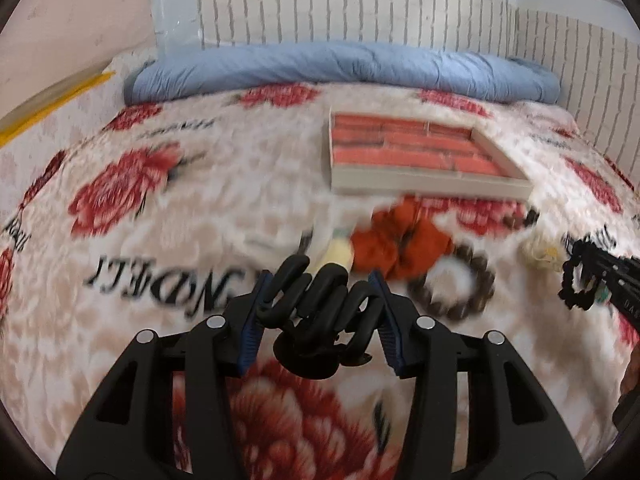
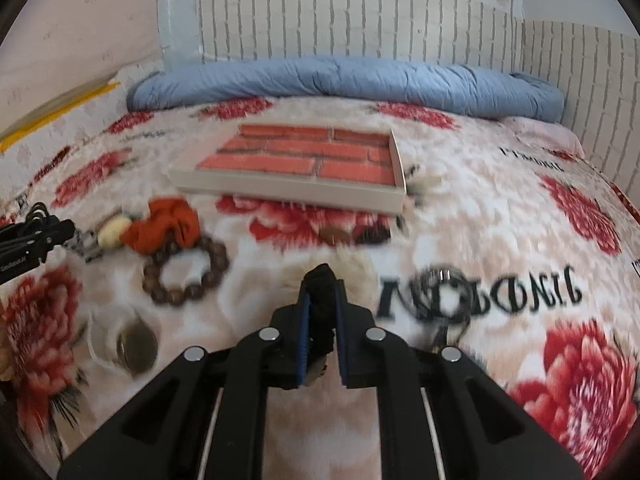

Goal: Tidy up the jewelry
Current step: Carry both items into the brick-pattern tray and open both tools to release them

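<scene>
Floral blanket [image 2: 460,216] spread over bed. Black claw hair clip [image 1: 320,312] pinched between left gripper [image 1: 320,300] fingers; black scrunchie [image 2: 322,292] clamped by right gripper [image 2: 322,300] fingers (nearly pressed together). Bead bracelet [image 2: 186,272], orange scrunchie [image 2: 168,228] lying beyond. Brick-lined tray [image 2: 288,188] farther back.

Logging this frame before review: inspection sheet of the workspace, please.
Surface: bed under a floral blanket, lettering printed on it.
Job's things: shallow tray with brick-pattern lining, nothing seen in it; brown bead bracelet, orange scrunchie, round medallion, metal ring item lie loose on the blanket.
Clutter: cream fuzzy piece beside the scrunchie; too blurred to name.
Grippers: left gripper shut on black claw hair clip; right gripper shut on black hair tie.
Cables: nothing seen.
Surroundings: rolled blue quilt, white brick-pattern wall.
</scene>
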